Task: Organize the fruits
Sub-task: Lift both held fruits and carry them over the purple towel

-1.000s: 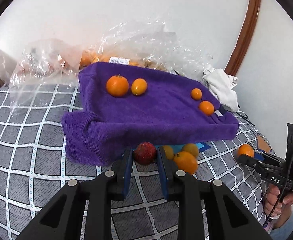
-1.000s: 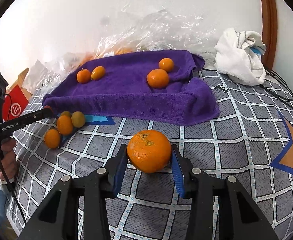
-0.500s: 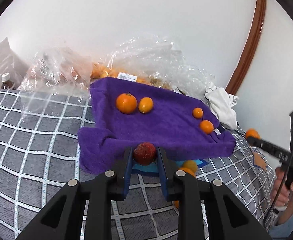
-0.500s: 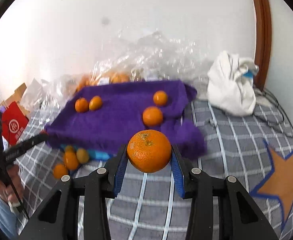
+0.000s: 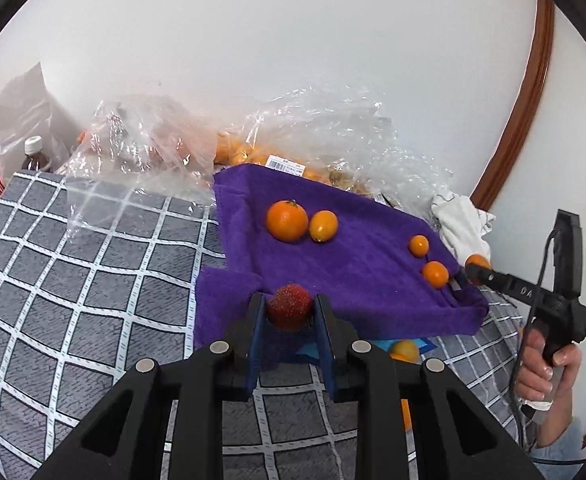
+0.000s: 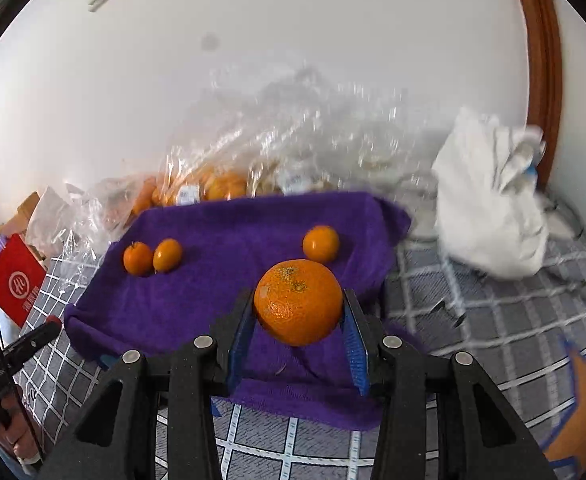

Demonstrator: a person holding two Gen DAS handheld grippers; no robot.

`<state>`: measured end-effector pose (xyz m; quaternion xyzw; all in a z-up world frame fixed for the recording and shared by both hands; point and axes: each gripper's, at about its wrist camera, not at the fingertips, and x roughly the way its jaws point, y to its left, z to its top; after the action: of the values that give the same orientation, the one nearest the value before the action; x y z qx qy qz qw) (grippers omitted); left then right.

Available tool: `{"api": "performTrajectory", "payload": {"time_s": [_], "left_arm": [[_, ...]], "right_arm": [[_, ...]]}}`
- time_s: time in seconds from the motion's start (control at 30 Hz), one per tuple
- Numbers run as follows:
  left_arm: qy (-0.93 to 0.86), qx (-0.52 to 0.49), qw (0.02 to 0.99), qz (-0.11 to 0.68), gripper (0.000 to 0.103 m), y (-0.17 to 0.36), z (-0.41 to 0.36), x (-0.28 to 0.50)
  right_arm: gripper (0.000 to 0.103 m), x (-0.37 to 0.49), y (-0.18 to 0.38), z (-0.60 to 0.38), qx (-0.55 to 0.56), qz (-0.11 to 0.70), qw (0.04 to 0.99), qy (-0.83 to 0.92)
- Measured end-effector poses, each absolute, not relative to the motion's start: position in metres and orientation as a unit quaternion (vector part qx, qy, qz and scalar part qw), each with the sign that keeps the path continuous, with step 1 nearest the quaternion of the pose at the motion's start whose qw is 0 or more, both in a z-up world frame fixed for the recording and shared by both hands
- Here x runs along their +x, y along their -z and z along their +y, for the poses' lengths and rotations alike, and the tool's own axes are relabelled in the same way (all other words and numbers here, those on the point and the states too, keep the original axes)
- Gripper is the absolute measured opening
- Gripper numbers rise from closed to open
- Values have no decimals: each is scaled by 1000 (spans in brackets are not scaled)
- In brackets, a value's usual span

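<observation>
My left gripper point(image 5: 289, 312) is shut on a red bumpy fruit point(image 5: 289, 305), held above the near edge of the purple towel point(image 5: 365, 280). A big orange point(image 5: 287, 220) and a yellower small fruit point(image 5: 323, 225) lie side by side on the towel. Two small oranges point(image 5: 435, 274) lie near its right edge. My right gripper point(image 6: 297, 312) is shut on a large orange point(image 6: 297, 302) over the towel's point(image 6: 221, 280) near right part. In the left wrist view that gripper point(image 5: 477, 270) comes in from the right, held by a hand.
Clear plastic bags point(image 5: 165, 148) with more oranges lie behind the towel against the white wall. A white cloth bundle point(image 6: 493, 200) sits right of the towel. Loose fruit point(image 5: 405, 350) lies on the grey checked cover below the towel's near edge. A bottle point(image 5: 36, 156) stands far left.
Both grippers have moved toward the towel with their fruit. The right one came from over the checked cover to above the towel's near right corner. Both grips are unchanged.
</observation>
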<state>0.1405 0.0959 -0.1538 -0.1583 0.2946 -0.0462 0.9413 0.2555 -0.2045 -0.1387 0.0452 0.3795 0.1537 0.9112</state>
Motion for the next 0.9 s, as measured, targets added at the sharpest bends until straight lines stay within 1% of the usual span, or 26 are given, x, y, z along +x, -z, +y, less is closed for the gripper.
{"api": "performTrajectory", "payload": {"time_s": [0.2,0.5,0.57,0.67,0.8,0.9], "left_arm": [[40,-144,941,302,23,158,92,146],[30,-118,945,304,23,159,84,146],[27,-132,942,308,23,157,87,146],[46,-154,935,317,23,145,88,149],[55,-108,946,302,23,118,71,152],[55,-103,942,315,23,114,64,170]], "right_arm": [[42,260,156,-202,32,394,905,-154],[42,261,163,-200,15,401,904,-145],[42,260,162,-200,18,402,903,-149],[42,258,164,-199,8,402,904,-147],[42,257,161,-198,14,404,901,-154],[42,254,159,-198,19,399,903,-159]]}}
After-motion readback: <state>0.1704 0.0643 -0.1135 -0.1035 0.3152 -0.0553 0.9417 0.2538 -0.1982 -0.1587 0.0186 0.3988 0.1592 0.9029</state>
